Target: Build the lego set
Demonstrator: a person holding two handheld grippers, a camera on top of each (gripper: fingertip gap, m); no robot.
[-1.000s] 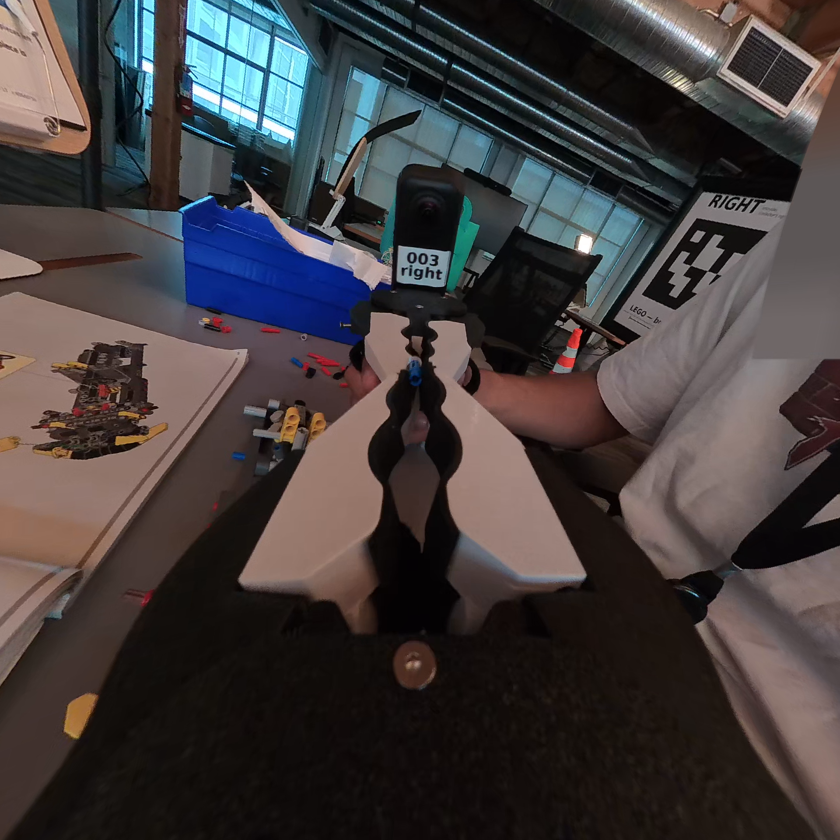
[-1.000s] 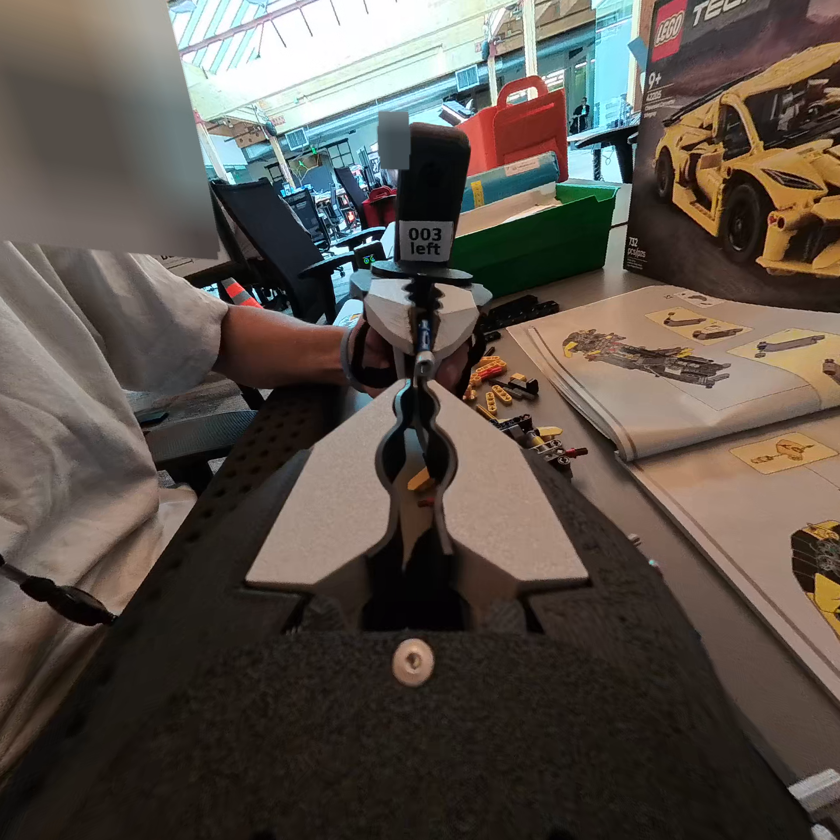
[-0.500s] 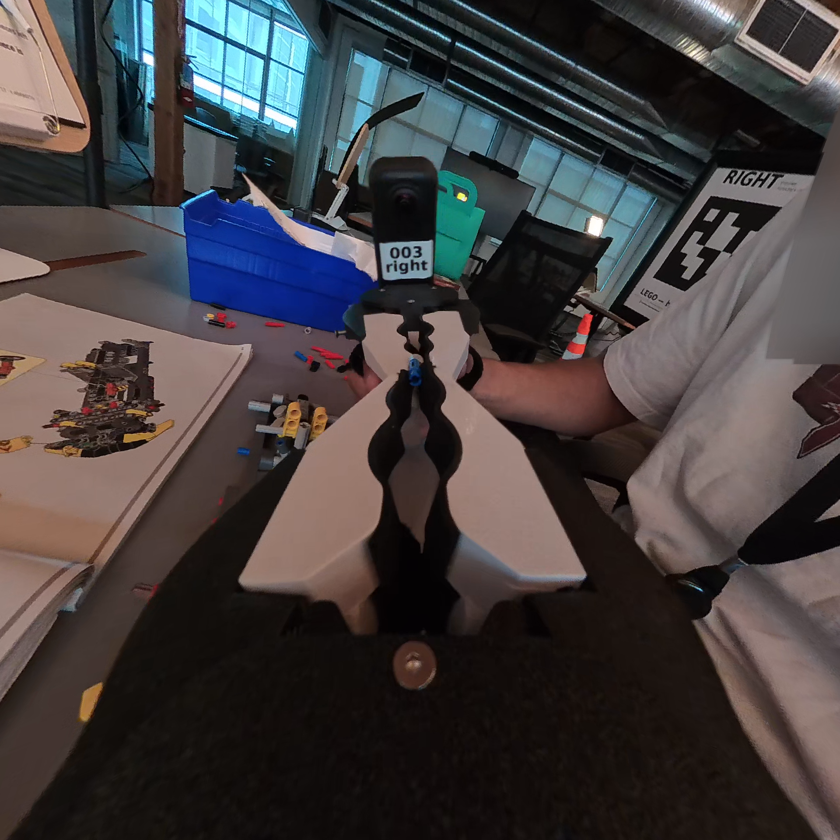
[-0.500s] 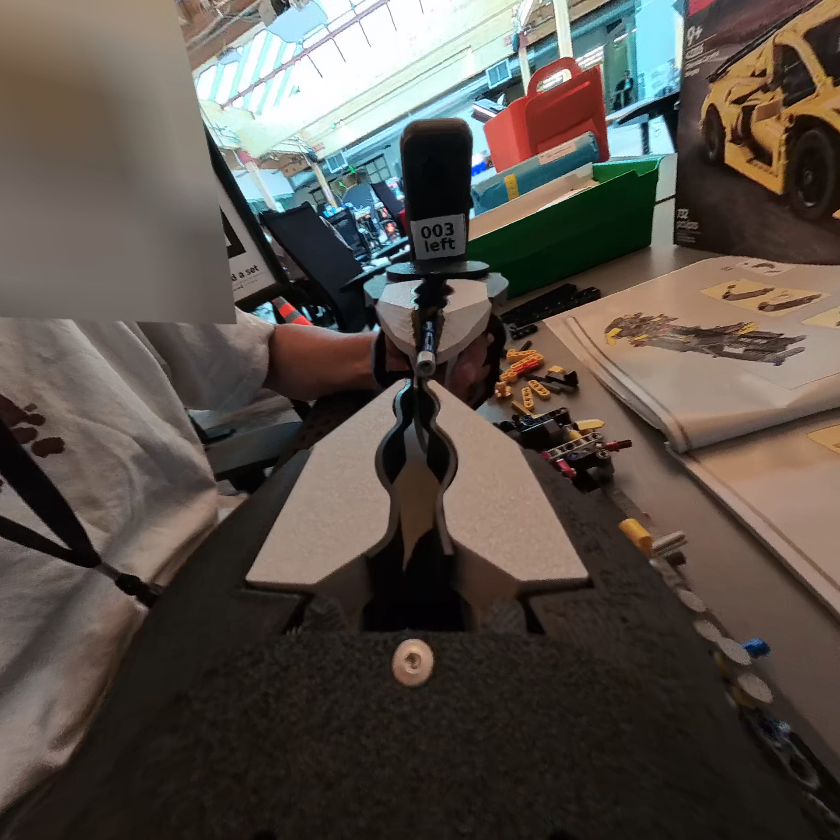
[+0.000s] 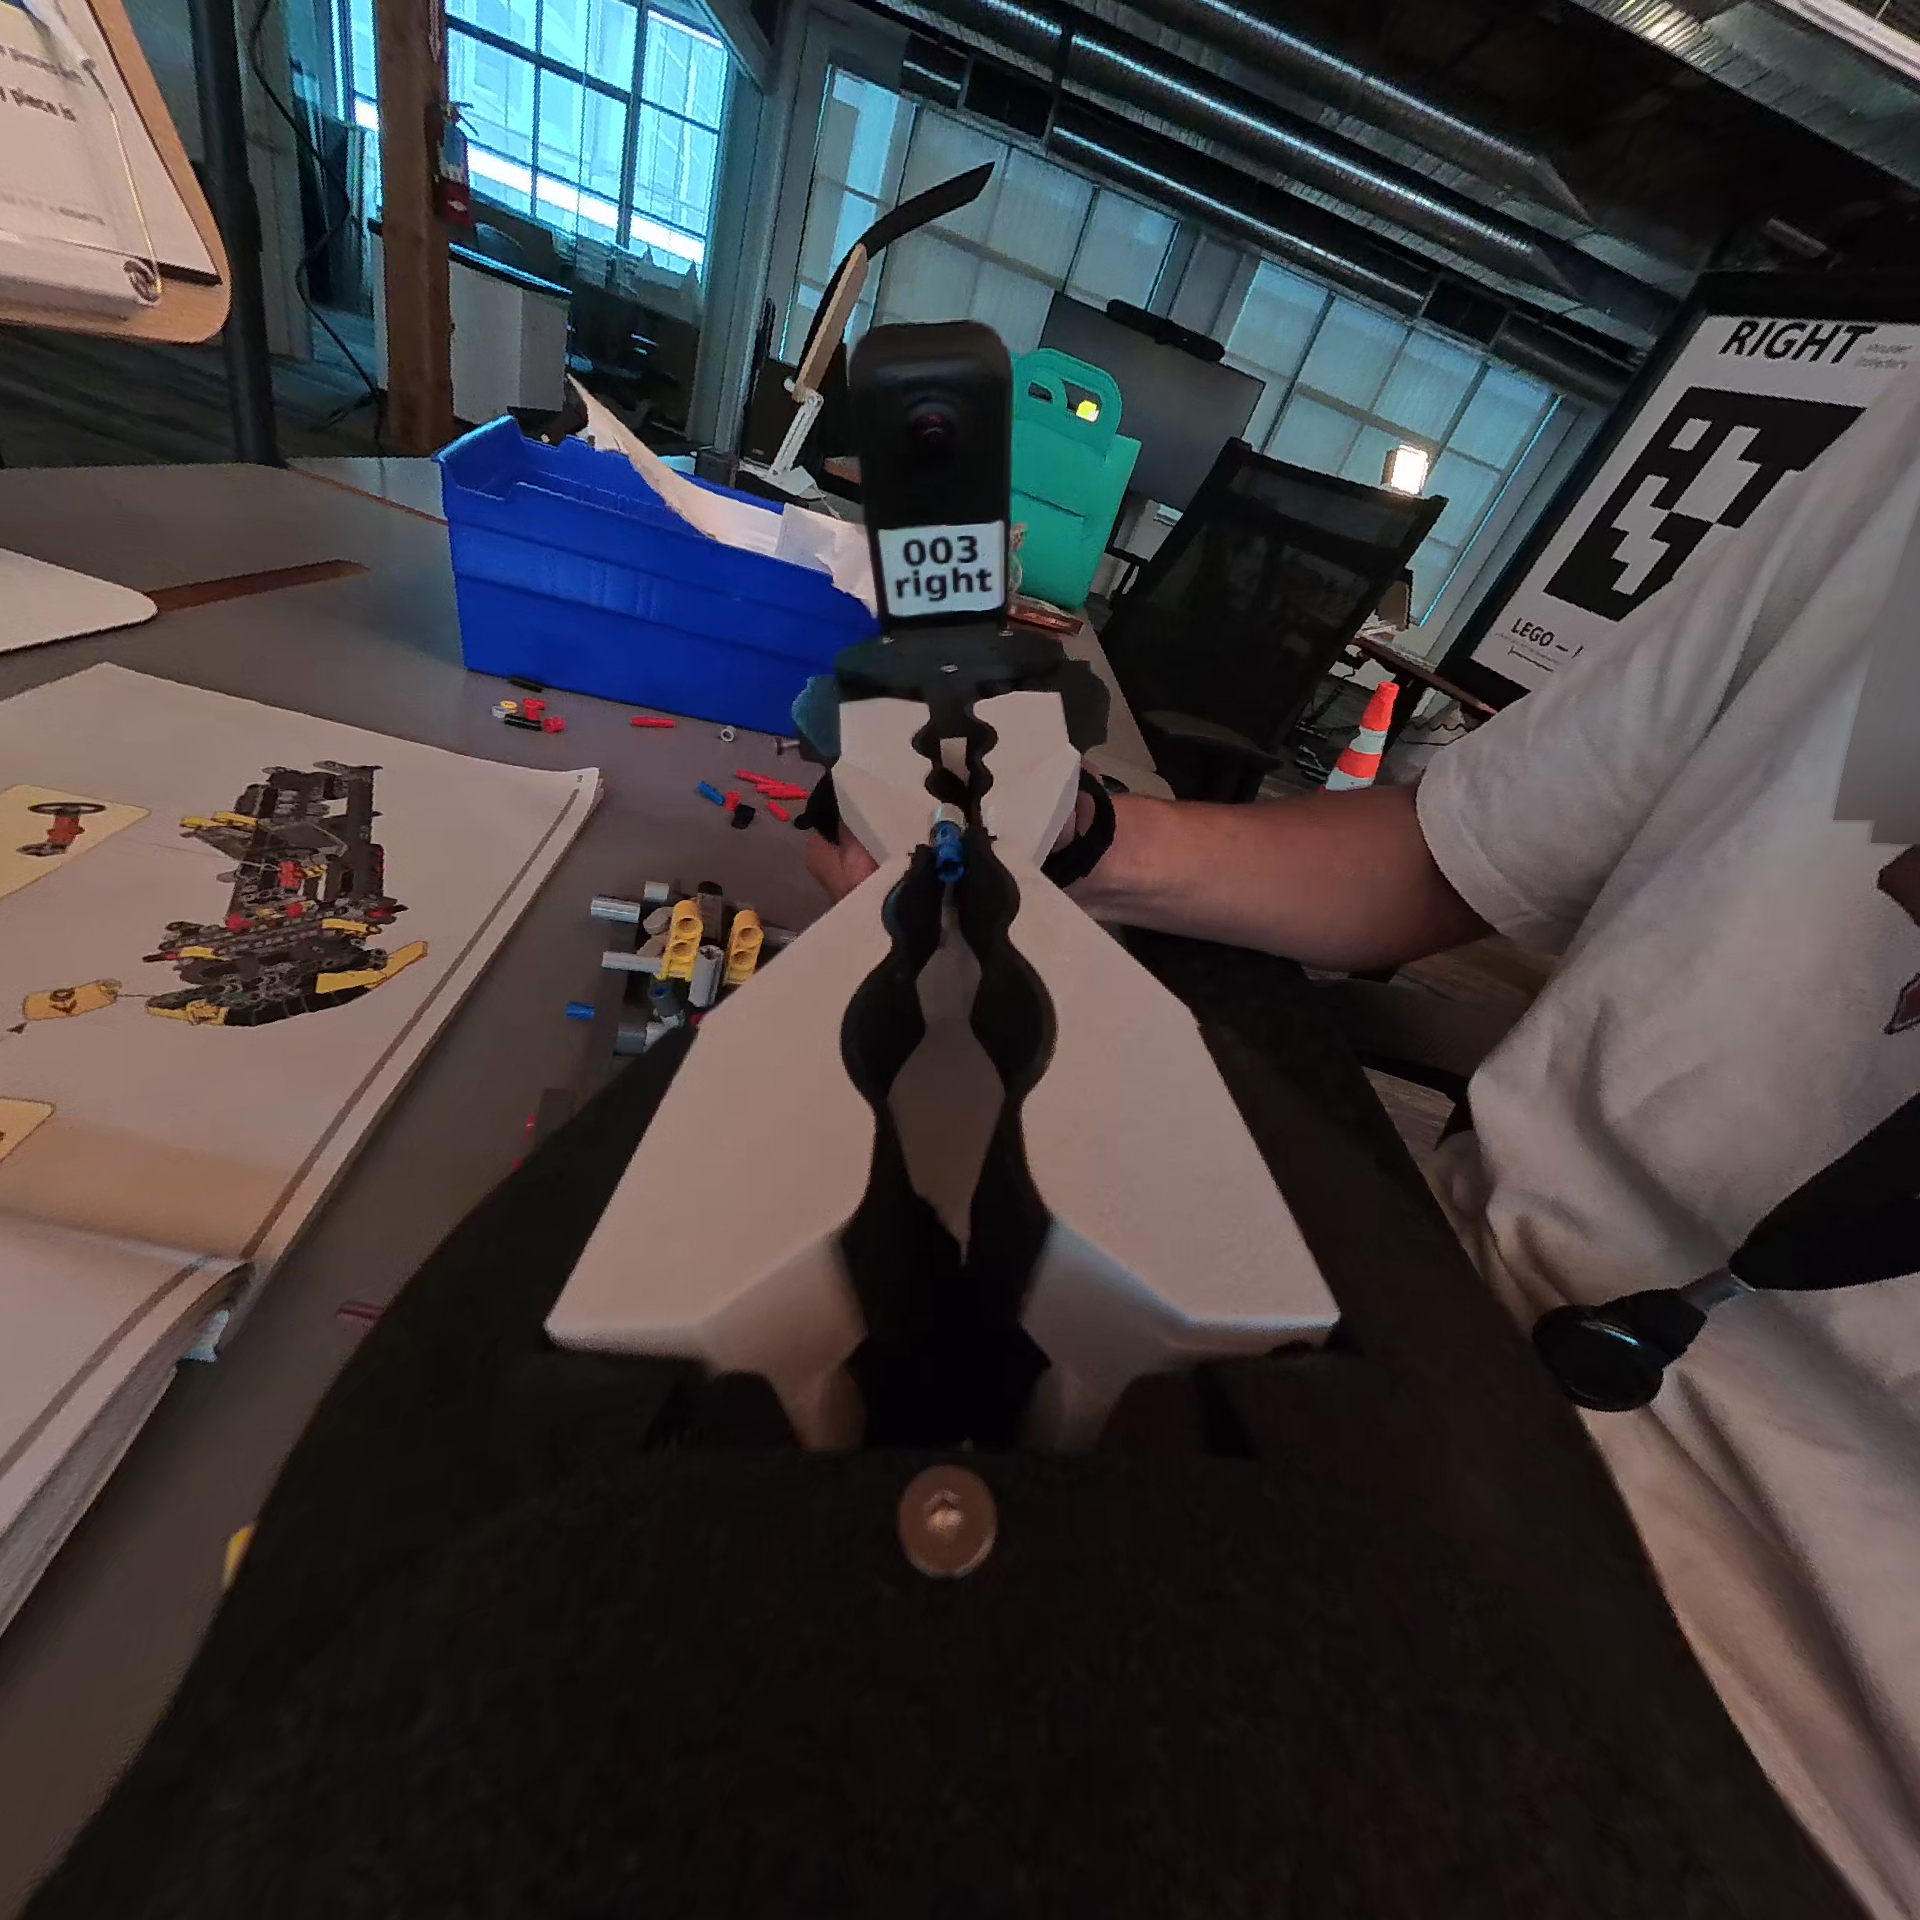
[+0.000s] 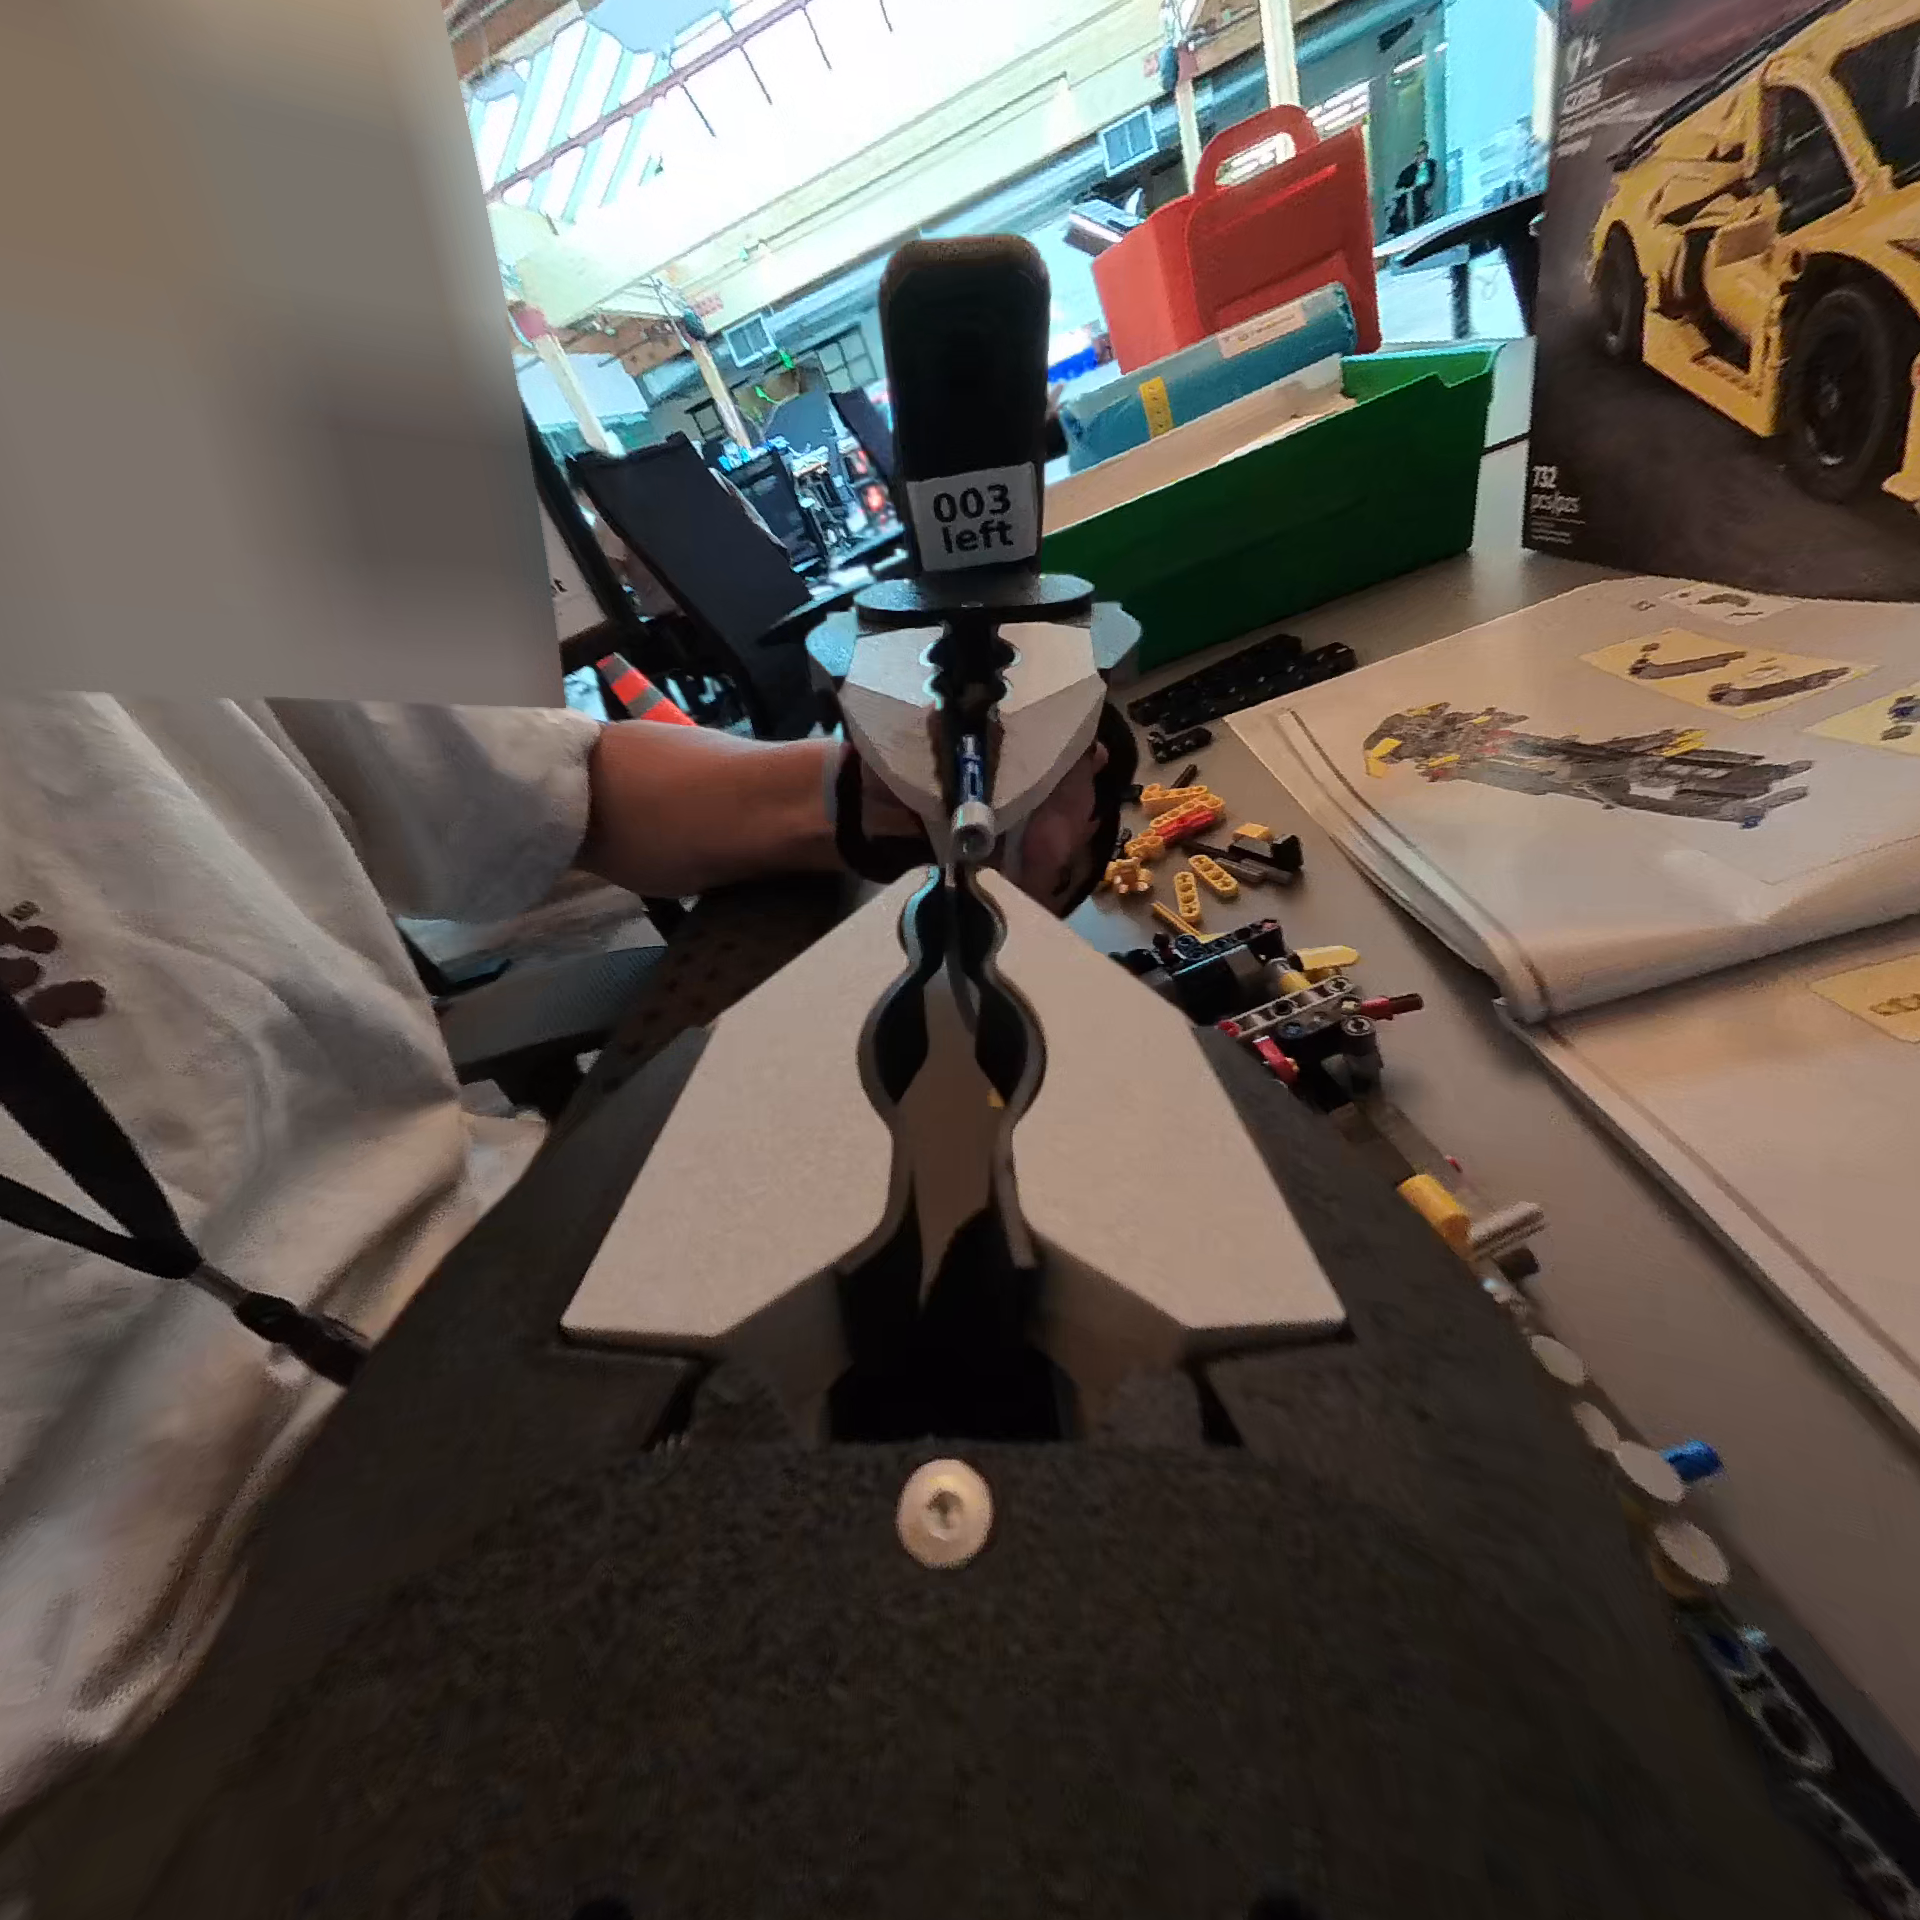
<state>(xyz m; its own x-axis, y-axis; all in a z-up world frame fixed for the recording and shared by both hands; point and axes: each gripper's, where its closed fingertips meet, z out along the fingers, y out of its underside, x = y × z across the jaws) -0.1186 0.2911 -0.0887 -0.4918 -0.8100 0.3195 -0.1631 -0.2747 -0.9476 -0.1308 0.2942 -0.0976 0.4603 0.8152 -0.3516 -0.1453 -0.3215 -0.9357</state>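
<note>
Matt white plastic tongs with black rubbery pads — glossy blue plastic bin, smooth paper booklet, matt grey tabletop.

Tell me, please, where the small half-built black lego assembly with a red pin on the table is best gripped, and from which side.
Probably grip the half-built black lego assembly across its blocky black body, from above: it lies flat, and its thin red pin juts sideways.

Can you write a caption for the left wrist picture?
Left gripper meets right gripper tip to tip around a small blue pin.
</note>
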